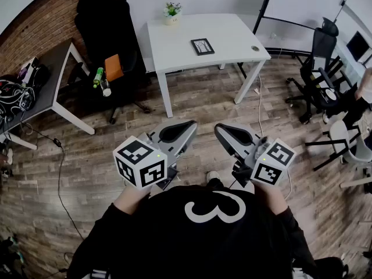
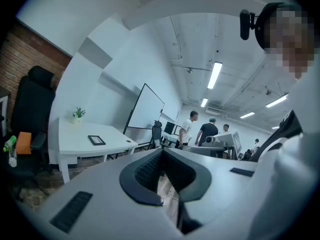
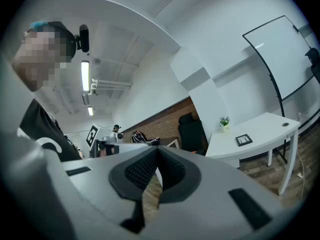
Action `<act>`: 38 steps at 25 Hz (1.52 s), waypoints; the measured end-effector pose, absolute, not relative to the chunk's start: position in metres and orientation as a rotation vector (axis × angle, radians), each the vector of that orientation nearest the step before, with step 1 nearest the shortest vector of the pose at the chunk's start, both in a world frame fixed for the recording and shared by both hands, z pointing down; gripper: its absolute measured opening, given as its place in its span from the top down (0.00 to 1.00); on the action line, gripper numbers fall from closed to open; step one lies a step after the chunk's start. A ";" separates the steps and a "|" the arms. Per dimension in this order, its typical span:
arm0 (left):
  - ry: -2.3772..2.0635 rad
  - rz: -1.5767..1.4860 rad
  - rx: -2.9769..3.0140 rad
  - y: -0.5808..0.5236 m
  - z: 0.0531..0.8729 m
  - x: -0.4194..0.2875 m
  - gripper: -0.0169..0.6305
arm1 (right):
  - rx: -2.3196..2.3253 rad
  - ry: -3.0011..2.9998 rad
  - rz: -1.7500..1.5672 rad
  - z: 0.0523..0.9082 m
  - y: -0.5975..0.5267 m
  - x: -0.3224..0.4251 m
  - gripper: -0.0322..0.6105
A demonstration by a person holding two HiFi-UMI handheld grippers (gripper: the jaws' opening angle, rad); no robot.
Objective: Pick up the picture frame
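The picture frame (image 1: 202,46), small and black, lies flat on the white table (image 1: 174,48) across the room, well beyond both grippers. It also shows in the left gripper view as the frame (image 2: 96,140) on the table (image 2: 70,134), and in the right gripper view as the frame (image 3: 243,140) on the table (image 3: 272,126). My left gripper (image 1: 192,124) and right gripper (image 1: 217,128) are held side by side close to my chest, over the wood floor. Both pairs of jaws meet at their tips with nothing between them, the left (image 2: 161,151) and the right (image 3: 156,150).
A small potted plant (image 1: 172,11) stands at the table's back edge. A black office chair (image 1: 107,34) holding an orange item sits left of the table, beside a grey desk (image 1: 55,68). A whiteboard (image 1: 302,4) and office chairs (image 1: 319,68) stand at right. People (image 2: 200,129) stand far off.
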State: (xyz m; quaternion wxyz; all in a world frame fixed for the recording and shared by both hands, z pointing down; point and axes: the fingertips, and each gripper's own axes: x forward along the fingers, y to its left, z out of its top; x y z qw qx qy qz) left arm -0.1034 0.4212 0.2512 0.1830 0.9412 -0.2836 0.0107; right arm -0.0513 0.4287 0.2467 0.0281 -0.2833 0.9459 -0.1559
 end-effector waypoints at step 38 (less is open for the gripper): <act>-0.856 0.083 2.471 0.179 0.304 -0.016 0.95 | -0.641 2.834 -0.851 0.290 0.182 0.035 0.91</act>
